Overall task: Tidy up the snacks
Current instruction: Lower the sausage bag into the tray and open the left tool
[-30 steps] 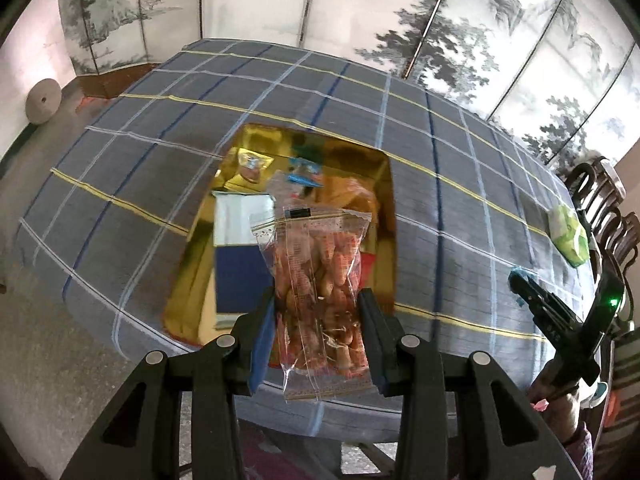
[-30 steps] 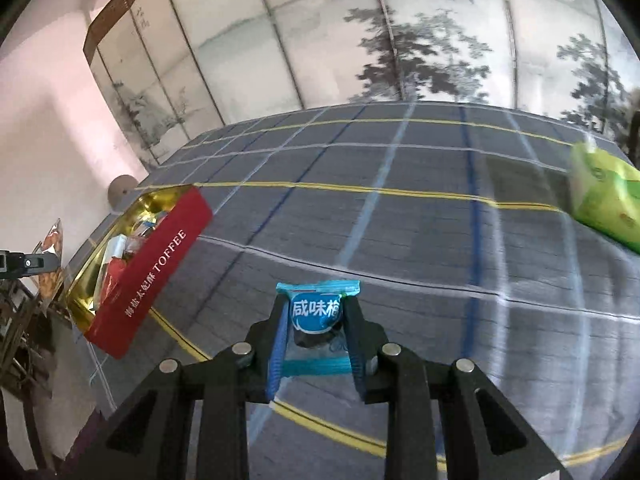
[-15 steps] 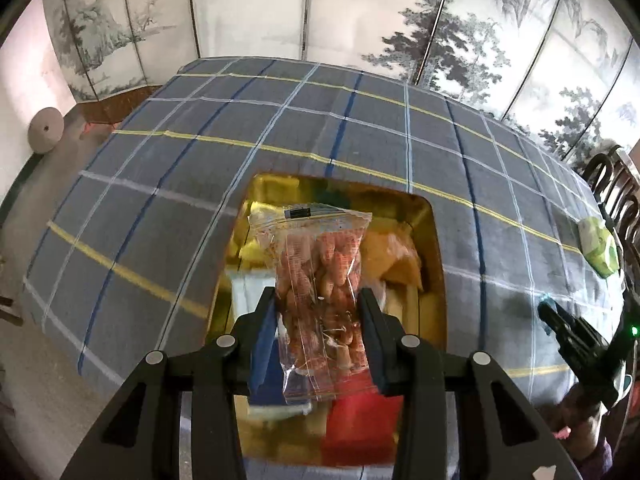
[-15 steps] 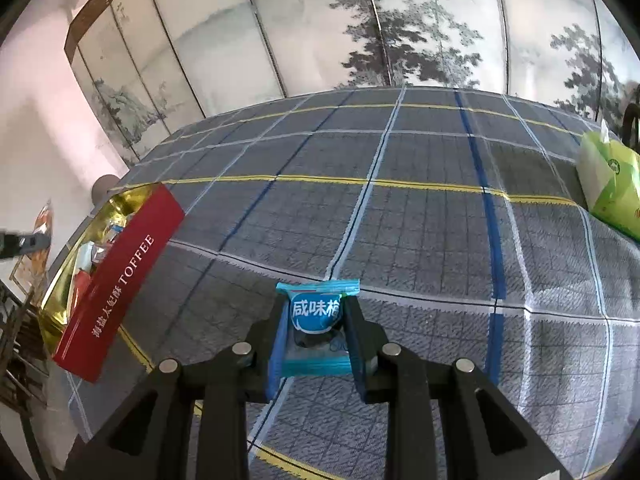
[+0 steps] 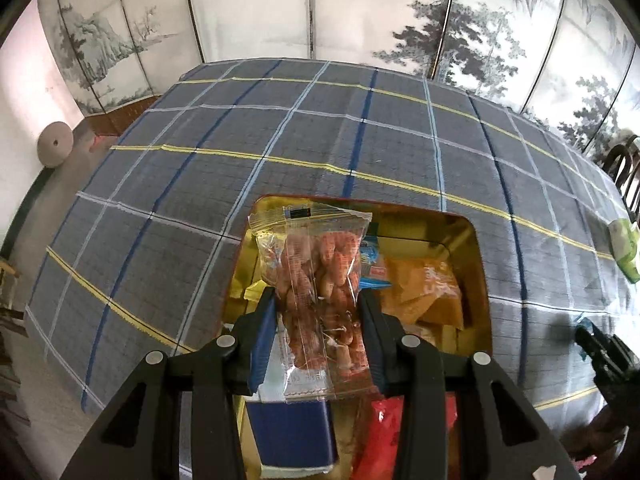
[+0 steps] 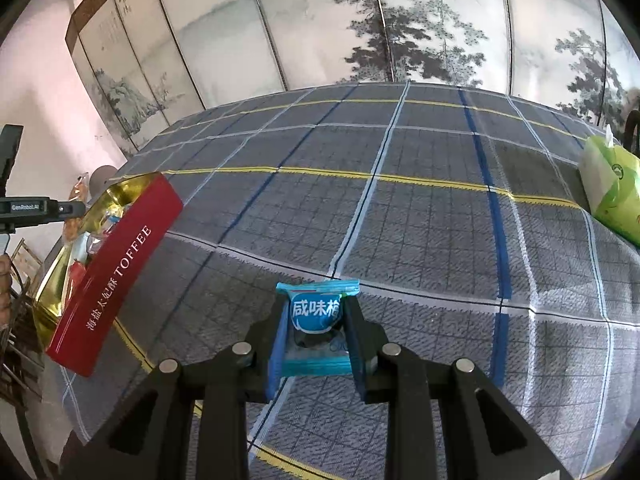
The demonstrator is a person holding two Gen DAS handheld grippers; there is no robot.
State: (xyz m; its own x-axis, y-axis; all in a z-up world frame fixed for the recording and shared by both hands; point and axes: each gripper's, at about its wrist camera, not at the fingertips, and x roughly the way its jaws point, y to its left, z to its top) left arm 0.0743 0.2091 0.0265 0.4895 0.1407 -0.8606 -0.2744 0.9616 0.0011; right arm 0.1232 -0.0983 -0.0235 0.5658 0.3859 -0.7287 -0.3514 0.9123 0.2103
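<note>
My left gripper (image 5: 318,320) is shut on a clear bag of peanuts (image 5: 316,276) and holds it upright over the gold tin (image 5: 476,240), which holds several snacks: an orange packet (image 5: 424,292), a blue box (image 5: 292,436) and a red packet (image 5: 388,440). My right gripper (image 6: 316,320) is shut on a small blue candy packet (image 6: 316,312) above the plaid tablecloth (image 6: 400,208). The tin shows in the right wrist view at far left (image 6: 116,190), with its red TOFFEE side (image 6: 116,284) facing me.
A green tissue pack (image 6: 612,188) lies at the table's right side; it also shows in the left wrist view (image 5: 624,248). A painted folding screen (image 5: 320,8) stands behind the table. Dark chairs (image 5: 624,172) stand at the right. The other gripper (image 5: 604,348) shows at lower right.
My left gripper has moved forward with the peanut bag, from the tin's near edge to over its middle. My right gripper, still holding the candy, has risen and moved nearer the tin.
</note>
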